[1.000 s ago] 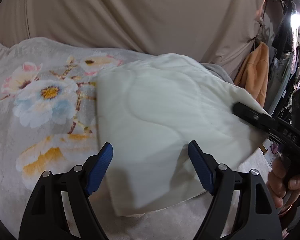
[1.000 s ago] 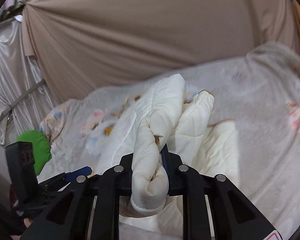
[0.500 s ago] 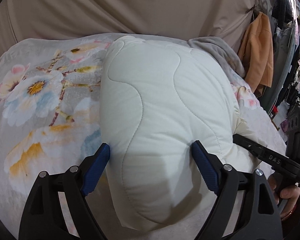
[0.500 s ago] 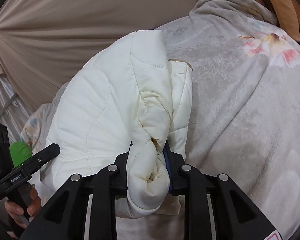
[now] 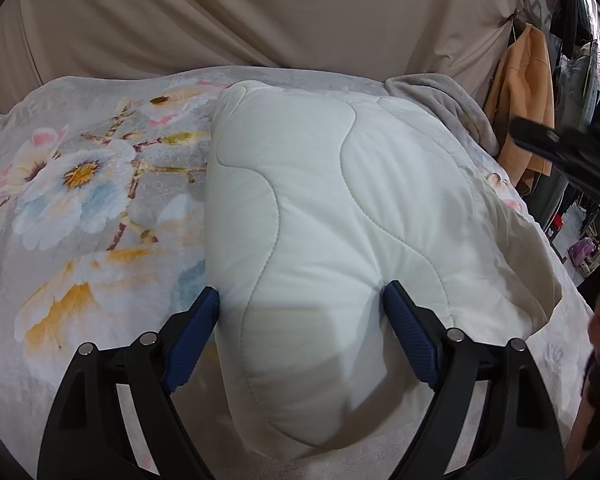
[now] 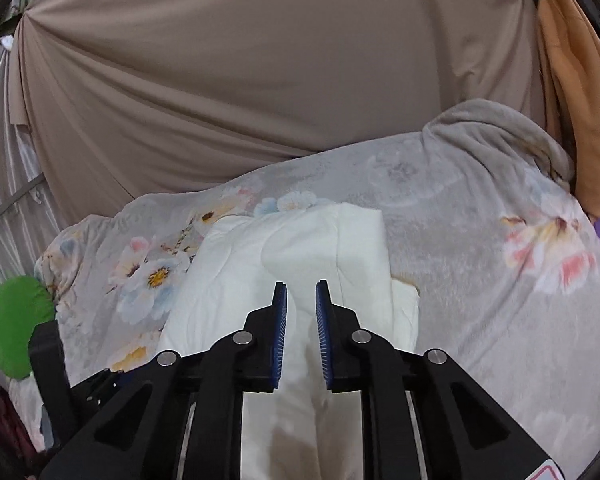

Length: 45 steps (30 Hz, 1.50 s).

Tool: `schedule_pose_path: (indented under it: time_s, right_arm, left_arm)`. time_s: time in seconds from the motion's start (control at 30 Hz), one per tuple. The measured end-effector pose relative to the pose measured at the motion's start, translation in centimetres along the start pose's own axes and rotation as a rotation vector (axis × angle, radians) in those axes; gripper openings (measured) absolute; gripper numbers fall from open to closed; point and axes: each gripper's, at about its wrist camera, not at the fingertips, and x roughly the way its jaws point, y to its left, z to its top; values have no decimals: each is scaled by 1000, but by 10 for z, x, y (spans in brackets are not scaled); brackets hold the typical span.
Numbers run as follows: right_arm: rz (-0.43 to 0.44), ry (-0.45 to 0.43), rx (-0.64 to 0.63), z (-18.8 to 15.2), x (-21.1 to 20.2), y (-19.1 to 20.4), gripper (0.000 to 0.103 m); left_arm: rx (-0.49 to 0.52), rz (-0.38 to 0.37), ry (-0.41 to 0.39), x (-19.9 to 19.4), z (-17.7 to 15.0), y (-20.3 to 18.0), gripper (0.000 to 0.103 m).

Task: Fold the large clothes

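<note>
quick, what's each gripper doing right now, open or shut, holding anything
Left gripper: open wide, its fingers either side of the folded white quilted garment, not clamped on it.
Right gripper: open a little, holding nothing, above the garment.

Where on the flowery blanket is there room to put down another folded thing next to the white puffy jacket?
Bare blanket lies right of the white quilted jacket, out to the pink flower. Another patch lies on its left, over the blue-and-white flowers. It is crowded along the near edge, where the left gripper straddles the jacket and the right gripper hangs over it.
</note>
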Motion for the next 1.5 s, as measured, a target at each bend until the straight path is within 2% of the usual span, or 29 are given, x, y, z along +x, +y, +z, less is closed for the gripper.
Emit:
schedule_pose_path:
  time_s: [0.13,0.2,0.27,0.43,0.6,0.67,0.77,0.83,0.9,1.0,1.07,1.1,1.13,1.2,1.27,1.3,1.37,1.4,1.47,1.5]
  right_arm:
    - [-48,100,-7,6,53,-6,9]
    - [-75,174,9,-4,83,-17,8]
    - [-68,206,32,-16,102,-30,4]
    - [-59,212,35,-35,121,-41,2]
    - [-49,196,50,-33,115,-41,2]
    - [-30,164,101,-28,90,-41,5]
    - [-20,100,98,-30,33,-34,25]
    - [-20,76,107,-42,0,-35,53]
    - [14,101,155,-61,-16,-44,57]
    - [111,175,265,-85,-9,-59,57]
    - [127,213,285,-95,5,-59,49]
    - [137,222,273,-96,9,-55,34]
    - [119,210,249,-93,7,-48,26]
    - [112,149,195,-82,-9,-33,18]
    - [207,41,149,-68,-39,-18,15]
    - [221,7,125,-66,-48,-12,14]
    - [176,-19,87,-68,-51,-4,13]
    - [150,16,104,-75,-41,-10,13]
    - [120,174,178,-98,4,-35,13]
    - [124,216,213,-108,22,-46,14]
  left_arm:
    - [-1,-5,1,0,0,0,82]
    - [-1,-13,0,0,0,0,82]
    - [-3,-19,-11,-1,0,-1,84]
    - [3,-32,-20,5,-2,-4,90]
    - [-43,-62,13,9,1,5,90]
    - [-37,-64,14,0,5,6,85]
    - [18,-23,-59,-27,12,2,84]
    - [48,-24,-104,-44,17,-1,84]
    - [56,-48,-127,-52,23,-6,85]
    - [79,-55,-131,-44,29,-19,85]
    - [90,-37,-107,-28,30,-26,85]
    - [87,-27,-80,-18,30,-28,84]
    - [77,-26,-58,-12,29,-29,81]
    - [55,-20,-53,-13,28,-27,80]
    - [54,-25,-86,-25,29,-26,80]
    - [57,-24,-110,-32,29,-26,81]
    - [72,-3,-133,-37,30,-28,81]
    - [79,6,-124,-33,29,-28,81]
    - [76,21,-75,-17,26,-27,81]
    - [71,17,-47,-8,23,-26,82]
